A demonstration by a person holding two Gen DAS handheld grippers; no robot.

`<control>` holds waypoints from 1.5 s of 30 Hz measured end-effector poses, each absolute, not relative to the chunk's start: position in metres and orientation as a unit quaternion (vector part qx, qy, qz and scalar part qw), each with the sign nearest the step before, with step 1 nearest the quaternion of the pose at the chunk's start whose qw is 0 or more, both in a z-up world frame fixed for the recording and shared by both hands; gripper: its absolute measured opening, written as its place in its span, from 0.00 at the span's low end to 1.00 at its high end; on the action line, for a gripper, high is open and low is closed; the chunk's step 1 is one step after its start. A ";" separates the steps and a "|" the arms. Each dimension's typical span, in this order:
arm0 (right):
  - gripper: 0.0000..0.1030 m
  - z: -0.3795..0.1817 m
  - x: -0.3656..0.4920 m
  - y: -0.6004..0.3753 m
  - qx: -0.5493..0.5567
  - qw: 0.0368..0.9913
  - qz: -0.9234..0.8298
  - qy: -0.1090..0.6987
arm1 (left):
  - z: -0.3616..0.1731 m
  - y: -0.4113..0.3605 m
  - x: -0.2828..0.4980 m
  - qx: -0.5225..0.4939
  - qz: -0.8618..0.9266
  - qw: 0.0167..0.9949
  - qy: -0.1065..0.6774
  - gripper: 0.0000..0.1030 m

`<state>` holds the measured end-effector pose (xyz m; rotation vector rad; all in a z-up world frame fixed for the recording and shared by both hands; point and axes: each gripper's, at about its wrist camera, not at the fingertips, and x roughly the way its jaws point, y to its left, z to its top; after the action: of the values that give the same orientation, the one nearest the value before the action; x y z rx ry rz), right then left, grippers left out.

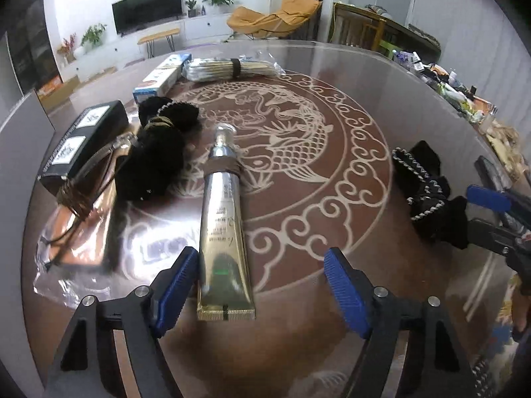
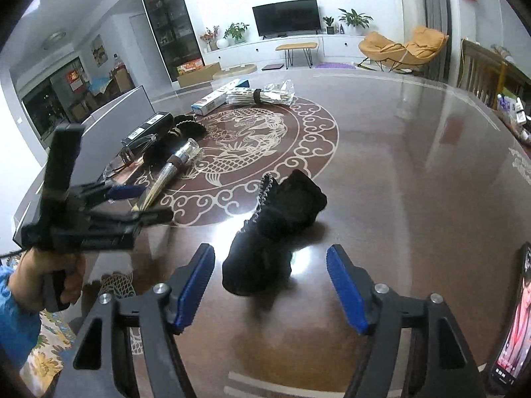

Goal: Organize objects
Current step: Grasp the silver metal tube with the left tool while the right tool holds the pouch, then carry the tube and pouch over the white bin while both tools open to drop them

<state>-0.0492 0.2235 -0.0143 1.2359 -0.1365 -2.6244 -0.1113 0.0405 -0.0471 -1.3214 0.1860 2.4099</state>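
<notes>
gold tube (image 1: pixel 223 232) print blurred, box (image 1: pixel 84 139) labels illegible

Objects laid out on the dark table with the dragon motif

A silver-gold tube (image 1: pixel 223 232) lies lengthwise, cap pointing far, a brown band round its neck. Left of it sit black fluffy pieces (image 1: pixel 156 162), a clear-wrapped packet (image 1: pixel 79 219) and a black box (image 1: pixel 83 139) with white labels. Farther off lie a white-and-blue carton (image 1: pixel 164 76) and a banded bundle of sticks (image 1: pixel 229 68). Well apart on the right lies crumpled black cloth with speckled trim (image 2: pixel 275 229).
</notes>
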 end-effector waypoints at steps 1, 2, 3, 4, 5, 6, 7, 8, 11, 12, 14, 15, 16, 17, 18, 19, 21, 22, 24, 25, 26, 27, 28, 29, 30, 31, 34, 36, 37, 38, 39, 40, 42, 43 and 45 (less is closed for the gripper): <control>0.69 -0.015 -0.051 0.225 0.428 0.119 -0.895 -0.049 | -0.046 0.038 -0.115 -0.471 0.860 0.187 0.059 0.76; 0.69 -0.016 -0.051 0.225 0.430 0.118 -0.893 -0.051 | -0.045 0.034 -0.124 -0.472 0.863 0.172 0.053 0.76; 0.69 -0.016 -0.053 0.226 0.433 0.118 -0.892 -0.053 | -0.046 0.030 -0.136 -0.478 0.863 0.154 0.045 0.76; 0.69 -0.015 -0.055 0.227 0.434 0.117 -0.891 -0.057 | -0.048 0.028 -0.142 -0.485 0.861 0.149 0.037 0.79; 0.69 -0.015 -0.056 0.229 0.436 0.117 -0.891 -0.060 | -0.047 0.026 -0.151 -0.483 0.862 0.148 0.030 0.79; 0.69 -0.014 -0.059 0.229 0.440 0.115 -0.888 -0.064 | -0.047 0.027 -0.159 -0.487 0.860 0.150 0.026 0.79; 0.69 -0.015 -0.063 0.230 0.451 0.115 -0.882 -0.071 | -0.046 0.029 -0.162 -0.488 0.859 0.153 0.025 0.76; 0.69 -0.015 -0.066 0.230 0.458 0.116 -0.878 -0.076 | -0.045 0.033 -0.165 -0.484 0.859 0.166 0.024 0.69; 0.70 -0.018 -0.076 0.232 0.483 0.116 -0.864 -0.086 | -0.045 0.047 -0.161 -0.466 0.865 0.178 0.054 0.24; 0.70 -0.018 -0.078 0.232 0.489 0.113 -0.861 -0.081 | -0.045 0.049 -0.158 -0.463 0.865 0.186 0.046 0.24; 0.70 -0.019 -0.081 0.231 0.502 0.107 -0.855 -0.073 | -0.046 0.044 -0.145 -0.454 0.870 0.190 0.032 0.24; 0.70 -0.020 -0.083 0.230 0.508 0.106 -0.852 -0.075 | -0.046 0.040 -0.139 -0.451 0.871 0.191 0.024 0.24; 0.71 -0.022 -0.086 0.227 0.518 0.107 -0.845 -0.080 | -0.046 0.036 -0.130 -0.447 0.873 0.192 0.014 0.24; 0.71 -0.024 -0.090 0.224 0.523 0.110 -0.841 -0.085 | -0.046 0.030 -0.119 -0.441 0.877 0.191 0.005 0.24; 0.71 -0.025 -0.094 0.218 0.523 0.117 -0.839 -0.090 | -0.045 0.027 -0.111 -0.436 0.879 0.193 -0.001 0.24; 0.71 -0.026 -0.098 0.211 0.521 0.120 -0.840 -0.089 | -0.043 0.022 -0.102 -0.430 0.882 0.195 -0.007 0.24; 0.69 -0.030 -0.107 0.198 0.516 0.118 -0.845 -0.071 | -0.037 0.011 -0.083 -0.413 0.889 0.199 -0.019 0.24; 0.56 -0.031 -0.109 0.190 0.508 0.105 -0.853 -0.046 | -0.032 0.003 -0.070 -0.399 0.893 0.204 -0.030 0.24; 0.33 -0.030 -0.108 0.187 0.501 0.092 -0.860 -0.024 | -0.021 -0.012 -0.051 -0.373 0.901 0.214 -0.054 0.24; 0.33 -0.026 -0.103 0.188 0.494 0.093 -0.864 -0.031 | -0.016 -0.020 -0.042 -0.359 0.905 0.218 -0.065 0.24; 0.33 -0.019 -0.097 0.188 0.486 0.093 -0.868 -0.028 | -0.010 -0.027 -0.034 -0.348 0.909 0.220 -0.071 0.24; 0.33 -0.014 -0.092 0.188 0.479 0.095 -0.872 -0.022 | -0.005 -0.033 -0.027 -0.337 0.912 0.221 -0.079 0.24; 0.33 -0.004 -0.085 0.185 0.469 0.101 -0.877 -0.014 | 0.002 -0.041 -0.018 -0.323 0.916 0.221 -0.088 0.24; 0.33 0.003 -0.080 0.182 0.464 0.107 -0.879 -0.009 | 0.010 -0.051 -0.009 -0.308 0.920 0.220 -0.102 0.24; 0.33 0.011 -0.075 0.178 0.461 0.114 -0.880 -0.003 | 0.016 -0.058 -0.003 -0.297 0.923 0.218 -0.113 0.24; 0.33 0.020 -0.072 0.171 0.459 0.123 -0.880 0.005 | 0.025 -0.068 0.004 -0.281 0.927 0.214 -0.127 0.24; 0.33 0.040 -0.068 0.141 0.449 0.155 -0.880 0.022 | 0.054 -0.098 0.026 -0.233 0.940 0.198 -0.151 0.24; 0.33 0.053 -0.067 0.117 0.439 0.182 -0.880 0.025 | 0.079 -0.127 0.044 -0.197 0.951 0.177 -0.157 0.24; 0.33 0.061 -0.067 0.100 0.433 0.201 -0.878 0.024 | 0.089 -0.142 0.053 -0.184 0.956 0.165 -0.158 0.24; 0.33 0.068 -0.067 0.084 0.428 0.219 -0.877 0.021 | 0.096 -0.156 0.059 -0.175 0.959 0.156 -0.159 0.24; 0.33 0.077 -0.068 0.066 0.420 0.239 -0.875 0.021 | 0.103 -0.171 0.065 -0.169 0.962 0.144 -0.159 0.24; 0.33 0.087 -0.069 0.043 0.411 0.263 -0.873 0.020 | 0.110 -0.188 0.070 -0.164 0.965 0.130 -0.159 0.24; 0.33 0.104 -0.071 0.001 0.399 0.307 -0.864 0.020 | 0.120 -0.223 0.073 -0.171 0.967 0.097 -0.159 0.24; 0.33 0.114 -0.074 -0.029 0.395 0.339 -0.854 0.020 | 0.121 -0.240 0.072 -0.180 0.968 0.078 -0.157 0.24; 0.33 0.122 -0.079 -0.077 0.395 0.382 -0.836 0.018 | 0.118 -0.279 0.064 -0.212 0.966 0.033 -0.144 0.24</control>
<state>-0.0785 -0.0768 0.1219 1.0067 0.0453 -2.1321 0.0642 -0.2786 0.1182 -0.6511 -0.4437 2.9731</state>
